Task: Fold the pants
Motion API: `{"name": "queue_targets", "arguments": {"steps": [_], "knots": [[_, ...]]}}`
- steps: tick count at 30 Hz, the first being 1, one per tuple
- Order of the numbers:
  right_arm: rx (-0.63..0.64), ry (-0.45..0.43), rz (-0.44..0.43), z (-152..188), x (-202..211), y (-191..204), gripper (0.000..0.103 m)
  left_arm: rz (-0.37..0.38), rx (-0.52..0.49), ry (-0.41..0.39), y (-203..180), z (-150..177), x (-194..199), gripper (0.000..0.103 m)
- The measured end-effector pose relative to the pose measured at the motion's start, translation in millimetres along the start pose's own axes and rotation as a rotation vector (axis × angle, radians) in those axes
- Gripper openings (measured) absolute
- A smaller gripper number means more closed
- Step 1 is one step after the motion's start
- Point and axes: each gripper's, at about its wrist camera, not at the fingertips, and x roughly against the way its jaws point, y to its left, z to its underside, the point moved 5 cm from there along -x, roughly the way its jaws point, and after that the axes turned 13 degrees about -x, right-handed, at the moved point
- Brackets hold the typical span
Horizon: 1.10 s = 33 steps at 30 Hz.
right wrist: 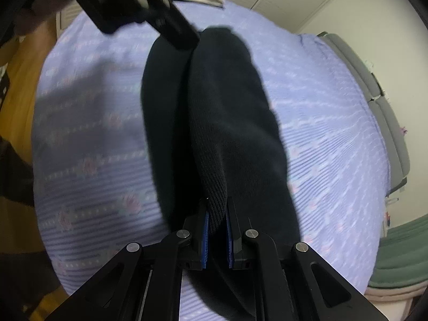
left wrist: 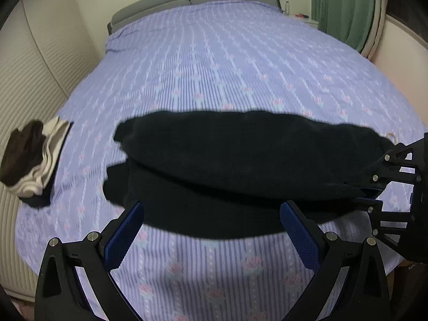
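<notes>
1. The right gripper (right wrist: 216, 236) is nearest, pinching the ribbed end of the black pants (right wrist: 214, 112) tight.
2. The left gripper (left wrist: 211, 235) is wide open, holding nothing, just by the pants' (left wrist: 240, 165) near side.
3. The pants lie long-ways along the near edge of the purple bed (left wrist: 214, 67), already doubled over.
4. The free end points away from the right gripper, so I think the left one is closer to grab it.
5. A pile of folded clothes (left wrist: 29, 157) sits at the bed's left edge.

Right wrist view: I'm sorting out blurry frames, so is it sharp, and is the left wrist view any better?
Right wrist view: ribbed waistband of the pants is sharp at the right gripper, bedspread smeared. Left wrist view: pants' edges soft, the bed bulges from fisheye, left gripper crisp.
</notes>
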Motion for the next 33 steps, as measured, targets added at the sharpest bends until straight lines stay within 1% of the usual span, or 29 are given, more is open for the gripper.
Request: {"name": "queue_targets", "arguments": {"steps": [3,7,9,11,14,16,17,18,19,20,23,24,27,30,31,32,33], "knots": [[0.005,0.014,-0.001,8.5,-11.0,7.3,0.011,0.003,0.013,0.019,-4.4,9.9,-5.8,0.103],[0.073,0.009,0.019,22.3,-12.2,14.8,0.011,0.009,0.009,0.013,-10.8,15.6,-10.1,0.103],[0.104,0.028,0.020,30.0,-19.8,18.5,0.012,0.008,0.000,0.010,-13.9,15.9,-13.0,0.103],[0.106,0.040,0.024,31.2,-29.9,19.8,0.012,0.008,-0.008,0.008,-16.3,15.2,-15.2,0.103],[0.079,0.037,0.029,23.0,-34.2,15.0,0.014,0.003,-0.003,0.000,-13.9,12.9,-15.2,0.103],[0.055,0.036,0.034,18.2,-29.8,11.9,0.018,0.001,0.006,-0.003,-9.5,11.5,-14.2,0.103],[0.042,0.033,0.039,15.7,-24.9,11.1,0.022,0.000,0.012,-0.002,-6.1,10.7,-13.6,0.103],[0.014,0.026,0.042,13.7,-18.6,7.9,0.034,-0.001,0.017,-0.001,-3.1,10.4,-13.0,0.103],[-0.018,0.019,0.043,11.8,-11.6,5.5,0.041,-0.001,0.023,0.000,0.6,9.6,-11.8,0.103],[-0.041,0.014,0.043,10.5,-6.8,3.3,0.050,-0.004,0.030,0.000,5.0,8.5,-9.8,0.103],[-0.140,0.007,0.049,2.1,11.5,-6.9,0.051,-0.016,0.050,-0.006,18.3,7.0,-1.8,0.103],[-0.168,0.006,0.047,-2.3,16.9,-8.7,0.051,-0.022,0.056,-0.009,23.3,7.1,0.1,0.103],[-0.236,-0.031,0.043,-31.3,28.6,-11.8,0.051,-0.055,0.093,-0.017,48.5,10.4,8.2,0.103],[-0.258,-0.090,0.027,-81.4,29.2,-2.4,0.051,-0.104,0.157,-0.015,87.3,17.4,13.5,0.103],[-0.260,-0.112,0.019,-101.1,25.9,-0.3,0.051,-0.119,0.175,-0.015,98.8,19.8,14.3,0.103],[-0.260,-0.126,0.015,-113.7,22.6,1.4,0.051,-0.135,0.194,-0.016,111.4,22.5,14.6,0.103],[-0.260,-0.148,0.011,-136.0,15.2,3.7,0.051,-0.160,0.217,-0.014,128.7,26.1,14.3,0.103]]}}
